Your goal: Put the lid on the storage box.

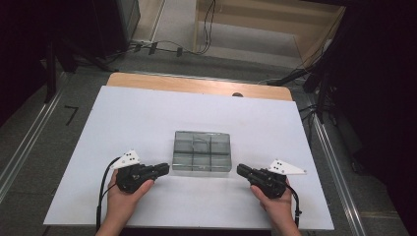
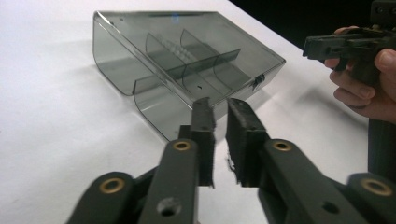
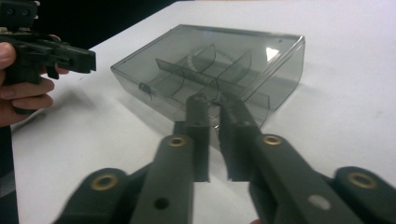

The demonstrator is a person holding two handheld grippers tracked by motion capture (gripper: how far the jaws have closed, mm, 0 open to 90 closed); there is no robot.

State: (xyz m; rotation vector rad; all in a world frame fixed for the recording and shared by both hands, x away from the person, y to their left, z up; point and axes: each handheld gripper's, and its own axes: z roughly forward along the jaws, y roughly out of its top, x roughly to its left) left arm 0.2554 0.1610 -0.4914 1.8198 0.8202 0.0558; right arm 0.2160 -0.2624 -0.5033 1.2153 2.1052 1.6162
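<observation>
Nearest the lens, my two forearms come in from six o'clock, each hand wrapped round a tool. Beyond them the bench (image 1: 147, 113), white-topped with a wooden strip along its twelve o'clock edge, takes up most of the high view. At its middle sits the smoky clear box (image 1: 202, 151), closed, split inside by dividers into compartments; I cannot tell whether anything lies in them.

From the box, the left tool (image 1: 166, 168) is at about eight o'clock, just beside the near left corner, and the right tool (image 1: 240, 169) at about four o'clock, just beside the near right corner. Both point inward at it. Neither touches it, as far as I can see.

In the left gripper view the left tool (image 2: 217, 103) has its jaws narrow, a slim gap between the pads, nothing in it. The right gripper view shows the same for the right tool (image 3: 215, 99): narrow gap, empty. A small latch (image 2: 257, 81) sits on the near face of the box.

My judgement: the step in hand is taking hold of the box to open it. To do it well I would widen one tool enough to take the wall, steady the base with it first, and only then bring the other to the latch, since the light box will probably skate on the smooth bench.
</observation>
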